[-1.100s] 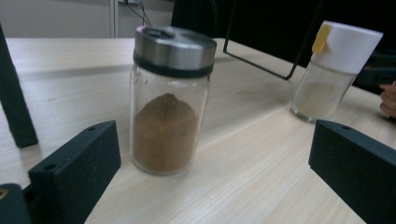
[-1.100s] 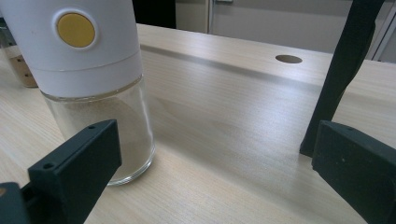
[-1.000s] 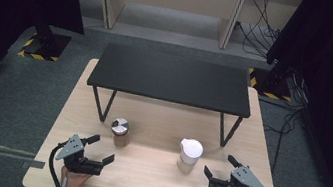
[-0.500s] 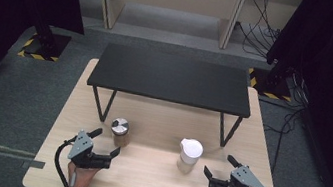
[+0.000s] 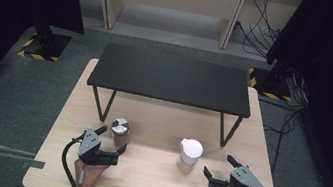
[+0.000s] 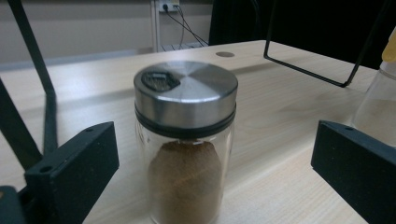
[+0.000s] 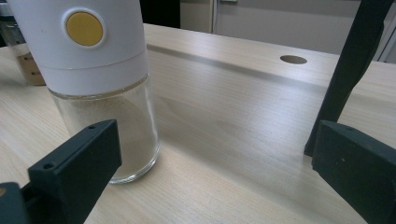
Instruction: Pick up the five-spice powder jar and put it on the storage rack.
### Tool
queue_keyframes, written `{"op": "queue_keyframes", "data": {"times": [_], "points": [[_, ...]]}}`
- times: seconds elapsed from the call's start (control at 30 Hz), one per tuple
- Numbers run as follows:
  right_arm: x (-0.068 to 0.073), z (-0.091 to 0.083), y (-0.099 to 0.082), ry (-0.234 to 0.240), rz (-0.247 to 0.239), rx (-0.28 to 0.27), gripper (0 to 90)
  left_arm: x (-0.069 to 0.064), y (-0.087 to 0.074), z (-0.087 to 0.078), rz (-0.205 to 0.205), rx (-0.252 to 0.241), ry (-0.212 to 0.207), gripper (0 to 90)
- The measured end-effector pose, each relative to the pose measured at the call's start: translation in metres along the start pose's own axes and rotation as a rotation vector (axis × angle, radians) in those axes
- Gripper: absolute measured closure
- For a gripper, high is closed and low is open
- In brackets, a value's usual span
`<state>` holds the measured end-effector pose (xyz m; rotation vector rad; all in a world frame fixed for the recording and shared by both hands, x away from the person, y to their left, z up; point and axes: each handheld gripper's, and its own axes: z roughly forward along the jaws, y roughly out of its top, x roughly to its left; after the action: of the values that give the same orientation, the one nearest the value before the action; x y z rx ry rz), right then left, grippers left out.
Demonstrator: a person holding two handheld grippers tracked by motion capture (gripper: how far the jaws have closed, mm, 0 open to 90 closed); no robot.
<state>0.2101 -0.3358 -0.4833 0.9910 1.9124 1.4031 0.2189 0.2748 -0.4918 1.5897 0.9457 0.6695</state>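
Note:
A glass jar of brown powder with a steel lid (image 5: 119,131) (image 6: 186,140) stands on the wooden table (image 5: 150,182). My left gripper (image 5: 111,139) (image 6: 213,140) is open, and its jaws have just been opening. The jar stands between the jaws, and neither pad touches it. A glass jar with a white cap (image 5: 190,154) (image 7: 100,70) stands to the right of it. My right gripper (image 5: 218,165) (image 7: 212,144) is open beside that jar, which sits off to its left jaw's side, with nothing between the fingers.
A low black table on thin metal legs (image 5: 172,78) stands across the far half of the wooden table. One leg (image 7: 348,65) rises close to my right gripper's right jaw. A cable hole (image 7: 293,59) is cut into the top. Bare wood lies between the two hands.
My left gripper has moved forward and to the right, so the brown jar now stands between its jaws. The right gripper and both jars have stayed in place.

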Motion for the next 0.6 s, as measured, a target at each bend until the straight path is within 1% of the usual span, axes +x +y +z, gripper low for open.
{"op": "queue_keyframes", "data": {"times": [0.03,0.07,0.1,0.17,0.23,0.3,0.37,0.4,0.47,0.5,0.53,0.57,0.6], "points": [[0.000,0.000,0.000,0.000,-0.002,0.000,1.4,0.000,-0.001,0.000,0.000,-0.003,-0.001,0.3],[0.000,0.000,0.000,0.001,-0.002,0.000,1.4,-0.001,0.000,0.002,0.001,0.009,0.003,0.3],[0.000,0.000,0.000,0.002,-0.004,0.000,1.4,-0.003,0.001,0.002,0.014,0.007,0.013,0.0],[0.001,0.000,0.000,0.002,-0.006,0.002,1.4,-0.003,0.002,0.004,0.025,0.007,0.004,0.3],[0.001,0.000,0.000,0.003,-0.007,0.002,1.4,-0.004,0.003,0.007,0.027,0.011,0.011,0.3],[0.000,0.000,0.000,0.005,-0.007,0.001,1.4,-0.003,0.007,0.012,0.027,0.033,0.005,0.3],[-0.001,0.000,-0.001,0.011,-0.002,-0.006,1.4,-0.003,0.009,0.016,0.040,0.049,0.007,0.3],[-0.001,-0.001,-0.001,0.012,-0.001,-0.007,1.4,-0.003,0.010,0.018,0.041,0.056,0.005,0.4],[-0.001,0.000,0.000,0.012,-0.003,-0.004,1.4,-0.003,0.011,0.021,0.048,0.060,0.008,0.9],[0.000,0.000,0.000,0.011,-0.008,-0.002,1.4,-0.003,0.013,0.025,0.046,0.073,0.014,0.8],[0.000,0.000,0.000,0.013,-0.010,-0.002,1.4,-0.003,0.013,0.025,0.046,0.073,0.014,0.9],[0.000,0.000,0.000,0.013,-0.012,-0.002,1.4,-0.002,0.016,0.029,0.055,0.090,0.021,1.2],[0.000,0.000,0.000,0.013,-0.012,-0.002,1.4,-0.002,0.016,0.029,0.055,0.090,0.021,1.5]]}}
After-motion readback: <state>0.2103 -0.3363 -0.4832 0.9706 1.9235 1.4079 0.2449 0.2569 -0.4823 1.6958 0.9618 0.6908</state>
